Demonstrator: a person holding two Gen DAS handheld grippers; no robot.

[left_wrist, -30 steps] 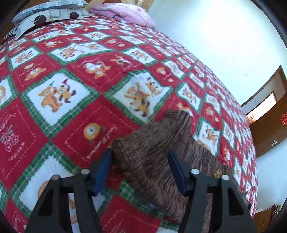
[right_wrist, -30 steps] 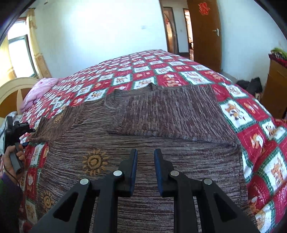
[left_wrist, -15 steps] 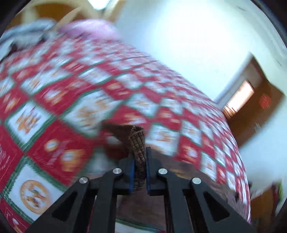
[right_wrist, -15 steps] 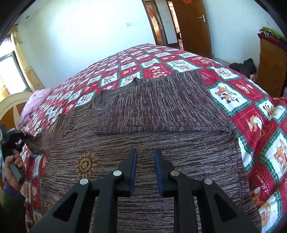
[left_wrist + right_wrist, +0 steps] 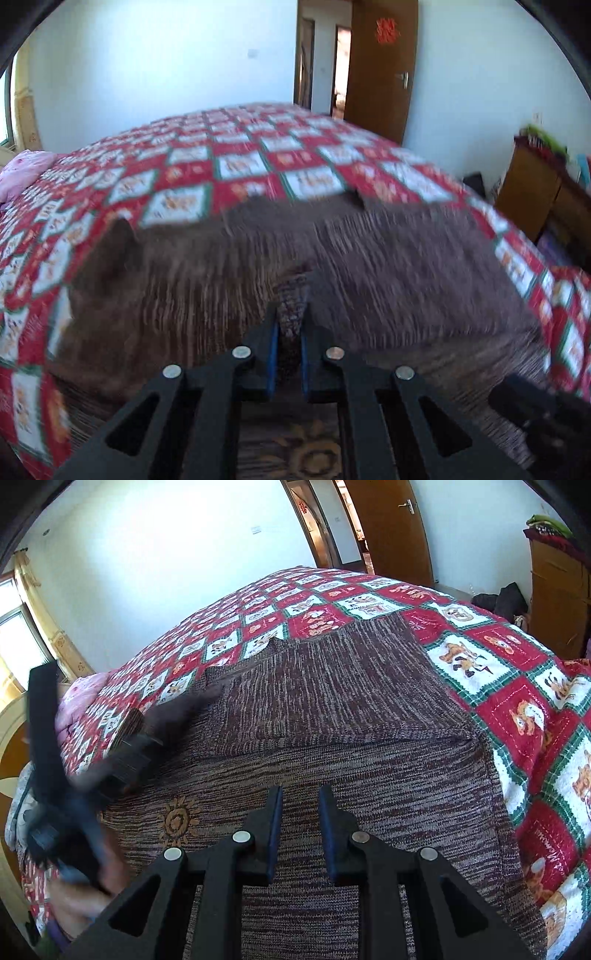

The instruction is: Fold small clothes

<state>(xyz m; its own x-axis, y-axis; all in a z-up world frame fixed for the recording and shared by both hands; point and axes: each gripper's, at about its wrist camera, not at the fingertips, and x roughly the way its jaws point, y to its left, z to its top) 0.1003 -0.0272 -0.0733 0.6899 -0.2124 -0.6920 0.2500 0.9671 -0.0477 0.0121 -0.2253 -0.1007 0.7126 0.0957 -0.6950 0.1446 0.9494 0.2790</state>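
A: Bedroom walls are pale, and your bed [image 5: 509,664] wears a red, white and green checked quilt with cartoon animals. Where is the garment?

B: Your brown knitted sweater [image 5: 332,738] lies spread on that quilt, taking up most of the near part of the bed. One sleeve is already folded across the body of the sweater. Orange sun motifs show on the sweater's near left part.

A: What is your left gripper [image 5: 290,321] doing?

B: It is clamped on the sweater's other sleeve cuff [image 5: 291,295], the ribbed knit pinched upright between its blue pads. In the right wrist view you see it blurred at the sweater's left edge [image 5: 125,753], with the sleeve lifted off the bed.

A: And your right gripper [image 5: 300,812]?

B: It hangs over the sweater's near hem, jaws parted by a narrow gap with nothing between them.

A: Anything beyond the sweater?

B: A pink pillow [image 5: 22,173] lies left of it, a wooden door [image 5: 388,528] stands past it, and a wooden cabinet [image 5: 557,590] is to its right.
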